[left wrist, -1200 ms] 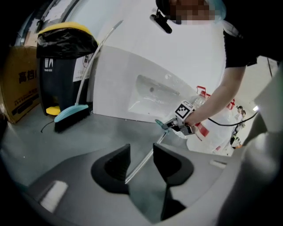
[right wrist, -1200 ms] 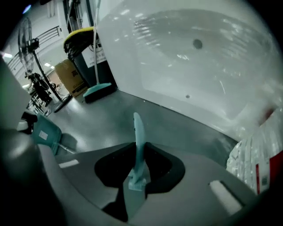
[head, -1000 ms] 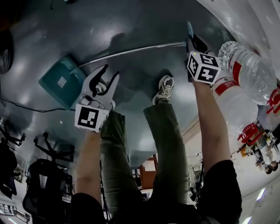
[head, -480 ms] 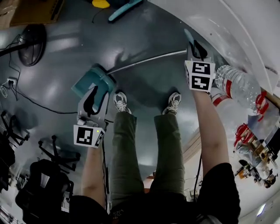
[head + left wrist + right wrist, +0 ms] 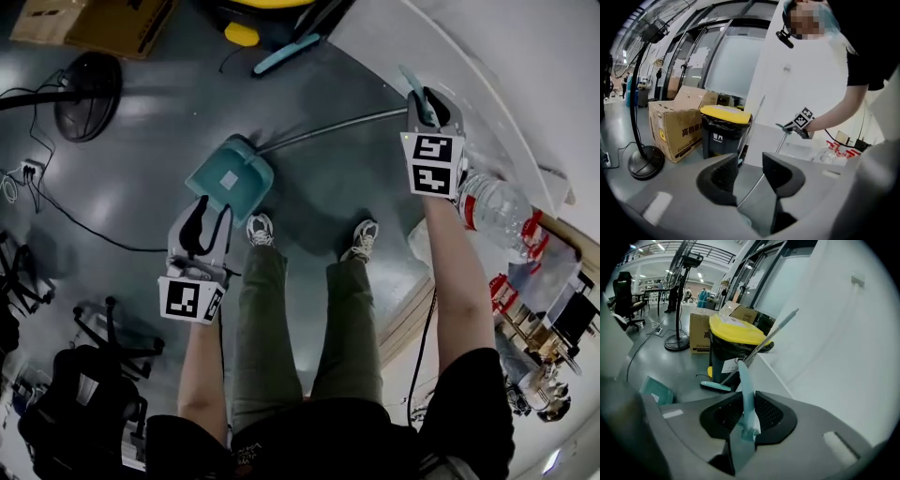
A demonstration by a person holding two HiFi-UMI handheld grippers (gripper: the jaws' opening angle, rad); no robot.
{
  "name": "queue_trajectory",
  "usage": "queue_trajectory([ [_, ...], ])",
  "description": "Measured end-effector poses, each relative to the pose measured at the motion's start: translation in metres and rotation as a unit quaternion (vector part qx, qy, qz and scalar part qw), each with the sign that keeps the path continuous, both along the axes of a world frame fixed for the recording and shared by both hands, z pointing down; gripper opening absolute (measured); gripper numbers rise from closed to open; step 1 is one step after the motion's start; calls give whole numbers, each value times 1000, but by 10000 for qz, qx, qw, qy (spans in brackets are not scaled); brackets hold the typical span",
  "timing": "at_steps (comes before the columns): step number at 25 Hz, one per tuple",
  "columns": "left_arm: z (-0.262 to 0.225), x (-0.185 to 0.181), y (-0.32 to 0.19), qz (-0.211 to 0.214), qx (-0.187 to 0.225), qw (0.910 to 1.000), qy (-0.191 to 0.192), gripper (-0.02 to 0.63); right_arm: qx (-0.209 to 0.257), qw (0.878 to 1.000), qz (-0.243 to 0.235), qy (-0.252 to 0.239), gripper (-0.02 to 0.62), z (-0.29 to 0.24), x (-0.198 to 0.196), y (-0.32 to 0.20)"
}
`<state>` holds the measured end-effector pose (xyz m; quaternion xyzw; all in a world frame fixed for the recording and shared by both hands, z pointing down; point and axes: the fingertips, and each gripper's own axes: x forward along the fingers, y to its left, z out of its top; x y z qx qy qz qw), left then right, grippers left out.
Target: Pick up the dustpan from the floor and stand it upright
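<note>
Right claw [image 5: 429, 99], upper right of head view: clamped on the teal handle [image 5: 744, 380] of the dustpan [image 5: 228, 178]. The right gripper view shows both pads pressed on the flat handle, with its tip poking out past them.

The dustpan's metal pole [image 5: 328, 127] slants from the handle down-left to the teal pan, left of centre. The pan has a white label on it. It hangs at the low end of the tilted pole, just above the person's shoes [image 5: 260, 230] in the frame. Can't tell if the pan touches the grey floor [image 5: 319, 197].

Left claw [image 5: 209, 211], lower left of centre: jaws apart, nothing between them. In the left gripper view the pole shows through the gap but lies further off, untouched. The tips are near the pan's lower edge, not on it. The right claw's marker cube shows in that view at right of centre, on the person's outstretched arm.

Around:
- Fan base [image 5: 87, 82], upper left, with its cable [image 5: 84, 225] trailing across the floor.
- Cardboard box [image 5: 94, 19], top left edge.
- Black bin with yellow lid [image 5: 736, 336], top centre of head view, beside the box.
- Teal brush [image 5: 715, 386], on the floor at the bin's foot.
- White wall [image 5: 525, 75], fills the upper right.
- Water bottle [image 5: 495, 208], at right, just beside the right forearm.
- Office chair [image 5: 75, 412], bottom left corner.
</note>
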<state>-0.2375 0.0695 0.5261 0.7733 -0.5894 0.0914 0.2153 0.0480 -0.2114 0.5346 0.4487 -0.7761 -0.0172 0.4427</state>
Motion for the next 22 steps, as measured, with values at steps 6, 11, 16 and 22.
queue_trajectory([
  [6, -32, -2, -25, 97, 369, 9991, 174, 170, 397, 9987, -173, 271, 75, -50, -12, -23],
  [11, -51, -11, -48, 338, 630, 9973, 172, 170, 816, 9936, -370, 690, 80, -94, -21, -49],
  [16, -65, -11, -68, 459, 868, 9950, 173, 170, 1112, 9866, -480, 1096, 84, -119, -20, -71],
  [22, -75, 7, -87, 548, 1090, 9921, 301, 170, 1210, 9825, -485, 1334, 89, -129, -15, -89],
])
